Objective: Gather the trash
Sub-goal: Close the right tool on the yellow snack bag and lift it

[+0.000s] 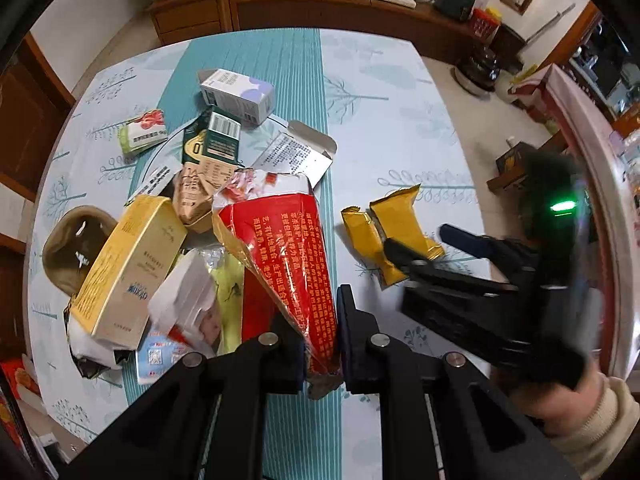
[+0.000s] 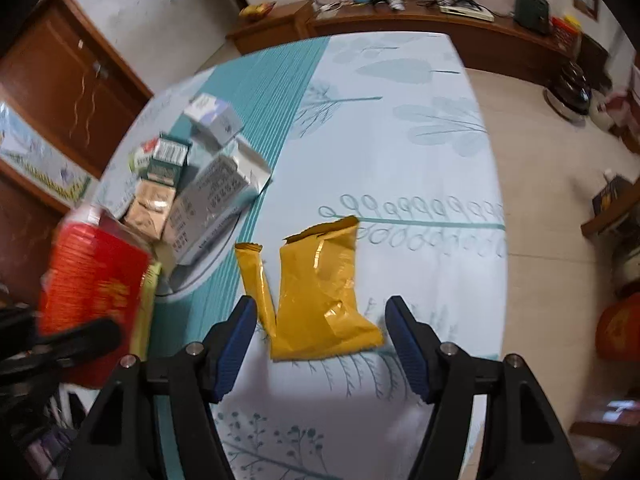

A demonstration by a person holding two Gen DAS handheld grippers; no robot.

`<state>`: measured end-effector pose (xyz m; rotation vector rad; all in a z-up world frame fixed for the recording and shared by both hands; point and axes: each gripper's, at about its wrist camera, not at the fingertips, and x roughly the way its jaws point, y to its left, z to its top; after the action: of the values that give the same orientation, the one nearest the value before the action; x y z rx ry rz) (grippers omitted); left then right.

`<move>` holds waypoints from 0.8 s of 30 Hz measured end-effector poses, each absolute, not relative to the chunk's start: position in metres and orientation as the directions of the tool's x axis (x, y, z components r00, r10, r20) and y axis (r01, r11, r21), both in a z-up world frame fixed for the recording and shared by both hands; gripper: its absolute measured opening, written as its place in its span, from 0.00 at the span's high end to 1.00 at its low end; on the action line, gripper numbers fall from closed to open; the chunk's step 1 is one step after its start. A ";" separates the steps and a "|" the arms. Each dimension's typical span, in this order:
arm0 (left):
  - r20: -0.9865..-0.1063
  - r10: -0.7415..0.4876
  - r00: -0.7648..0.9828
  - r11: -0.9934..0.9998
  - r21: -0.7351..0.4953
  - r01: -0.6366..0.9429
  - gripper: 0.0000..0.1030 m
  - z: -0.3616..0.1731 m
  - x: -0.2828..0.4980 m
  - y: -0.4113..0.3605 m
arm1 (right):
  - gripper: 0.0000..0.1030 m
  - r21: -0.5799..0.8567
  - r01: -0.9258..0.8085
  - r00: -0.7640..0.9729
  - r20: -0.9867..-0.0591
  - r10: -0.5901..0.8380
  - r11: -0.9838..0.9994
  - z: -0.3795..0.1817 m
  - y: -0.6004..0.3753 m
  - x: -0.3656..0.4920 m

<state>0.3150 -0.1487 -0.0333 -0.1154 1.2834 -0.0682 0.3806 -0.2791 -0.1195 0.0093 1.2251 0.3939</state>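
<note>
A: Starting at the left, the heap of trash sits on the table (image 1: pixel 400 92): a brown pouch (image 1: pixel 76 248), a gold box (image 1: pixel 128 268), a white torn packet (image 1: pixel 188 300), more cartons behind. What has the left gripper (image 1: pixel 320 344) got?

B: Its jaws are pinched on the lower end of the red wrapper (image 1: pixel 296 248), which stands up over the heap. It's thin film, so I'd keep the pinch firm and carry it clear of the gold box so nothing gets dragged along.

A: And further right?

B: The yellow wrapper (image 2: pixel 320 296) lies flat on the cloth, apart from the heap, with a torn-off yellow strip (image 2: pixel 256 280) just beside it. The right gripper (image 2: pixel 320 332) hangs above it, jaws spread, one finger either side, pads not touching.

A: How to take it well?

B: Come straight down so both pieces sit between the pads, press lightly into the cloth, then close. A flat foil may slip, so catching a raised crease looks safest.
</note>
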 end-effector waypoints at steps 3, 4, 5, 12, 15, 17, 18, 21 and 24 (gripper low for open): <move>-0.946 -0.132 0.297 0.989 -0.144 -0.018 0.89 -0.023 0.309 -0.144 | 0.36 0.146 -0.324 0.273 -0.932 0.240 0.935 -0.131 -0.267 0.381; -0.943 -0.139 0.302 0.988 -0.151 -0.017 0.89 -0.019 0.306 -0.142 | 0.38 0.111 -0.338 0.295 -0.930 0.218 0.935 -0.131 -0.263 0.378; -0.942 -0.143 0.304 0.988 -0.156 -0.018 0.89 -0.016 0.303 -0.142 | 0.45 0.088 -0.353 0.302 -0.931 0.203 0.931 -0.132 -0.258 0.376; -0.927 -0.182 0.327 0.982 -0.188 0.014 0.89 0.005 0.272 -0.137 | 0.76 0.142 -0.343 0.297 -0.922 0.251 0.928 -0.121 -0.262 0.350; -0.926 -0.192 0.326 0.981 -0.186 0.050 0.89 0.013 0.251 -0.133 | 0.77 0.190 -0.326 0.299 -0.909 0.292 0.926 -0.105 -0.268 0.328; -0.927 -0.193 0.322 0.981 -0.176 0.080 0.89 0.017 0.236 -0.128 | 0.77 0.216 -0.311 0.303 -0.900 0.312 0.926 -0.094 -0.269 0.310; -0.928 -0.190 0.322 0.981 -0.168 0.095 0.89 0.017 0.230 -0.126 | 0.77 0.227 -0.302 0.307 -0.896 0.320 0.926 -0.089 -0.269 0.301; -0.927 -0.195 0.320 0.978 -0.159 0.136 0.89 0.019 0.208 -0.115 | 0.77 0.257 -0.262 0.326 -0.884 0.336 0.930 -0.073 -0.271 0.271; -0.924 -0.215 0.316 0.971 -0.167 0.172 0.89 0.021 0.189 -0.100 | 0.77 0.291 -0.197 0.352 -0.870 0.345 0.936 -0.057 -0.274 0.238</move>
<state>0.1892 -0.1000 0.0210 -0.0400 1.2227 -0.2548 0.2383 -0.2741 -0.0569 0.1447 1.1597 0.3522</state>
